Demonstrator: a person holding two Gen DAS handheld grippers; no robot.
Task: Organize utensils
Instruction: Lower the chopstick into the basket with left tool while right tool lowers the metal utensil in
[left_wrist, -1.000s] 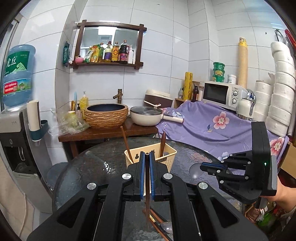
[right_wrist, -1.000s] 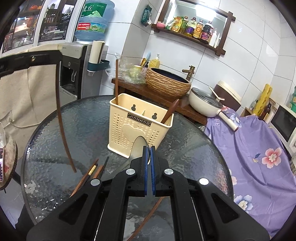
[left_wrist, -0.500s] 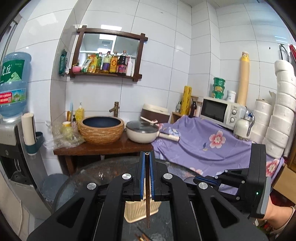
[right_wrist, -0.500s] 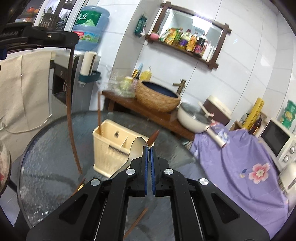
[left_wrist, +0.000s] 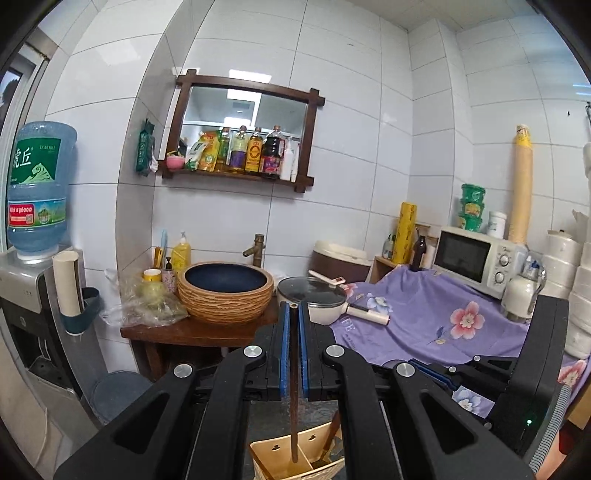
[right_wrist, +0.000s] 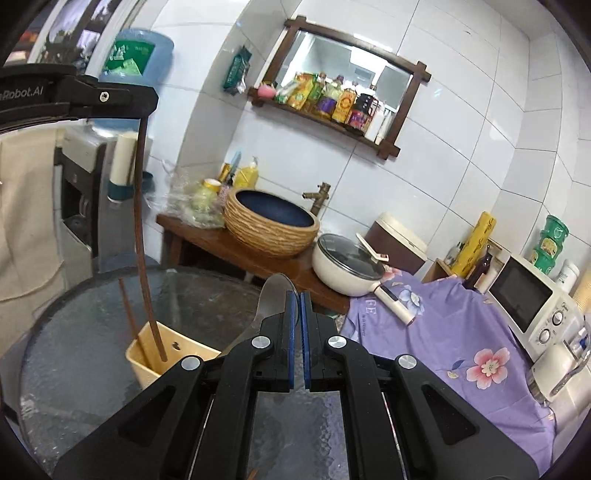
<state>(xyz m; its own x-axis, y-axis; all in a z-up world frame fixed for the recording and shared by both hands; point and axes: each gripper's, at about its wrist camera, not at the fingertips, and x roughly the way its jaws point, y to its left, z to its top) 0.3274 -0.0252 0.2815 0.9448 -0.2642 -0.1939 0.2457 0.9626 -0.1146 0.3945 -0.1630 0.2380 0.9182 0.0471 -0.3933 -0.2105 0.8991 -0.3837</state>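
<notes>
Over the cream holder (left_wrist: 295, 458), your left gripper (left_wrist: 293, 347) pinches a dark chopstick (left_wrist: 293, 406), tip inside a compartment. Only the right view shows your right gripper (right_wrist: 298, 339) clamping a metal spoon (right_wrist: 271, 299) above the glass table (right_wrist: 74, 332).

A dark wooden chopstick (left_wrist: 294, 387) is clamped betw. the blue pads (left_wrist: 284, 350) of the left gripper (left_wrist: 294, 314), hanging approx. vertical, its lower tip seen inside the beige utensil holder (left_wrist: 273, 459) at the bottom edge. The right gripper (left_wrist: 436, 373) is seen at lower right, jaws together. Behind, a woven-sided basin (left_wrist: 226, 295) and a lidded pan (left_wrist: 314, 295) are seen on a wooden stand (left_wrist: 177, 332).
</notes>
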